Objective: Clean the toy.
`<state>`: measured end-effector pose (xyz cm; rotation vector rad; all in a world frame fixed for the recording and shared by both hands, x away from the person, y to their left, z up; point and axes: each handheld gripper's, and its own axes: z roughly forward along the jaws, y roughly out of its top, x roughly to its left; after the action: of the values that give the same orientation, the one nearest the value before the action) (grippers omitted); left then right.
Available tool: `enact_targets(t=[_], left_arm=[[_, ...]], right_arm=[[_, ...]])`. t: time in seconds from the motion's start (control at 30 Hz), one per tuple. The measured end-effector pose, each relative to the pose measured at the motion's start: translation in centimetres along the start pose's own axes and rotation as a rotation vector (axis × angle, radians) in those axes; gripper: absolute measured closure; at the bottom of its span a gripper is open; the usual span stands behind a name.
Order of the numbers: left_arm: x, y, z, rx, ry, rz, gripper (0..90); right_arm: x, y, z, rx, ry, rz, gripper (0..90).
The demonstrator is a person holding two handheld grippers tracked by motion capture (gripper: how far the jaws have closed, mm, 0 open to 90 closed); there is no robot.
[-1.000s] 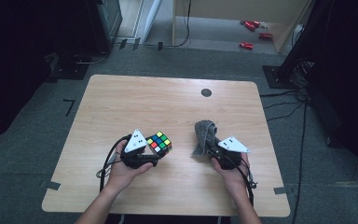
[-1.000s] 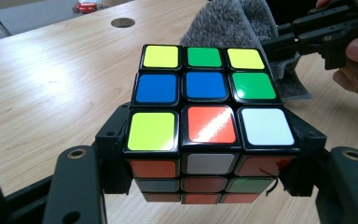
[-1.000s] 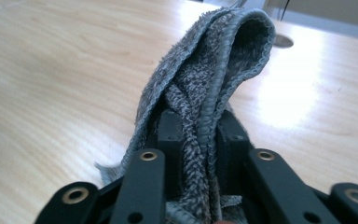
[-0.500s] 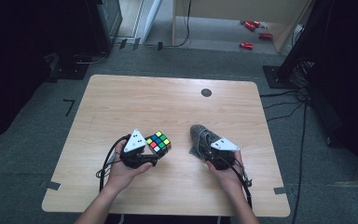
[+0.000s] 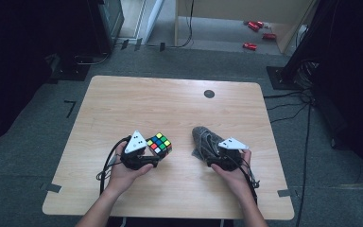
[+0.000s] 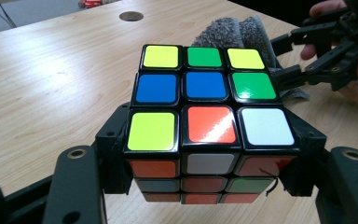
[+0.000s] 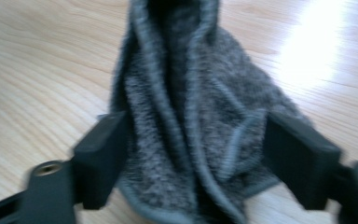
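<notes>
Wooden desk [image 5: 170,109]: left tool [image 6: 205,186] clamps the puzzle cube [image 6: 205,116]; right tool [image 7: 200,163], jaws just opening wide, straddles the grey cloth [image 7: 186,116], which may snag and drag.

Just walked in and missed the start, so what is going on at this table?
A person sits at a wooden table with a two-jaw gripper in each hand. The left gripper is shut on a scrambled Rubik's cube, holding it just above the tabletop. The right gripper has just been opening its jaws around a crumpled grey towel; the cloth sits between them on the table, and the pads look spread apart from it rather than pinching it.
</notes>
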<state>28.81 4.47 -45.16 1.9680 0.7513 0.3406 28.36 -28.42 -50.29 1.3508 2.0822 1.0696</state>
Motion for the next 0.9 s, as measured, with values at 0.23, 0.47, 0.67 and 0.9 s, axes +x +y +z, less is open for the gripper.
enact_targets(t=[0.23,0.47,0.67,0.9], left_arm=[[0.1,0.3,-0.5,-0.016,0.002,-0.002,35.2],[0.4,0.4,-0.6,-0.022,0.006,-0.008,35.2],[0.3,0.6,-0.8,-0.029,0.007,-0.006,35.3],[0.2,0.8,-0.8,-0.039,0.0,-0.017,35.2]], right_arm=[[-0.9,0.4,-1.2,-0.029,0.013,-0.015,14.0],[-1.7,0.5,-2.0,-0.038,-0.009,-0.018,13.9],[-2.2,1.0,-3.1,-0.089,-0.023,0.006,14.4],[-0.8,1.8,-3.7,-0.153,0.034,-0.007,16.7]])
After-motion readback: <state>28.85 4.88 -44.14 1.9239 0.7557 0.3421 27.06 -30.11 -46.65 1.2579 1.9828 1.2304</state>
